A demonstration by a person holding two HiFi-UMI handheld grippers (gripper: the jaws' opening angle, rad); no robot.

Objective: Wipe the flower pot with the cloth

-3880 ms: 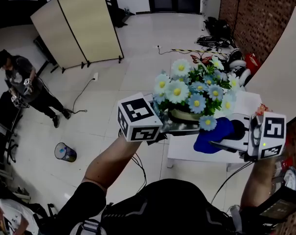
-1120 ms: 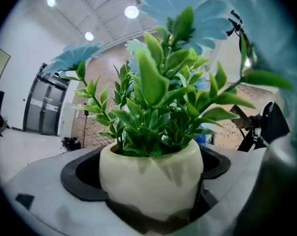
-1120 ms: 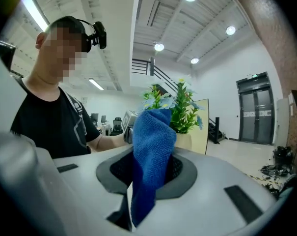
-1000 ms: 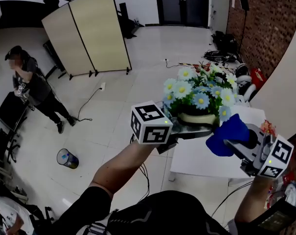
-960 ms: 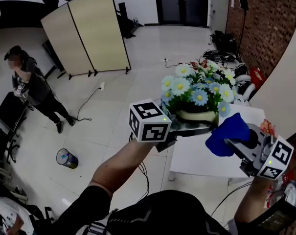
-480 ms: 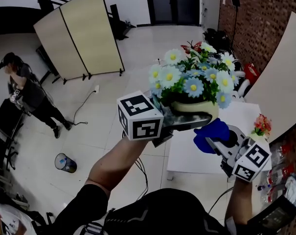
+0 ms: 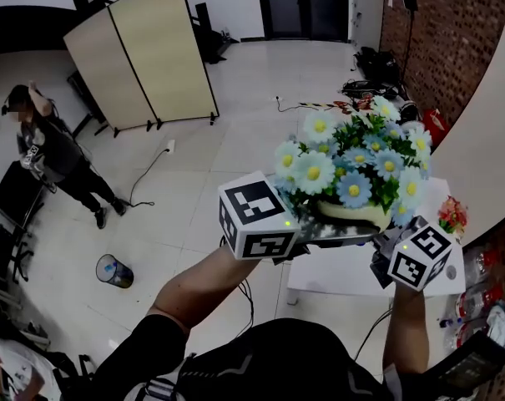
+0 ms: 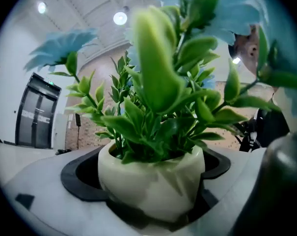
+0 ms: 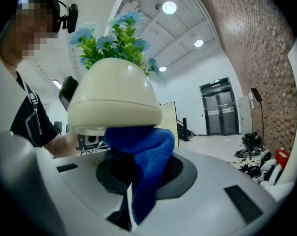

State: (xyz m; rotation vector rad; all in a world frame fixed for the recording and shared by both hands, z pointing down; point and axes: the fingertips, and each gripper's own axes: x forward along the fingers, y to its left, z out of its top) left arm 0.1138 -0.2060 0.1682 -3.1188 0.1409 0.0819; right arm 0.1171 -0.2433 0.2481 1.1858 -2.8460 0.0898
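Pale tiled floor (image 7: 194, 182) and a white table (image 7: 335, 276) lie well below the cream ceramic flower pot of blue artificial daisies (image 7: 352, 214), lifted so its underside can be reached. Left gripper (image 7: 331, 230) clamps the pot's body, steadying it. Right gripper (image 7: 386, 241), just beneath the pot, pinches the blue woven cloth (image 9: 143, 156) against the base, likely wiping there.

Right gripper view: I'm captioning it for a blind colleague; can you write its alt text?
The right gripper clamps a blue cloth and presses it against the bottom of a cream flower pot holding green leaves and pale blue flowers. A brick wall and dark double doors stand behind.
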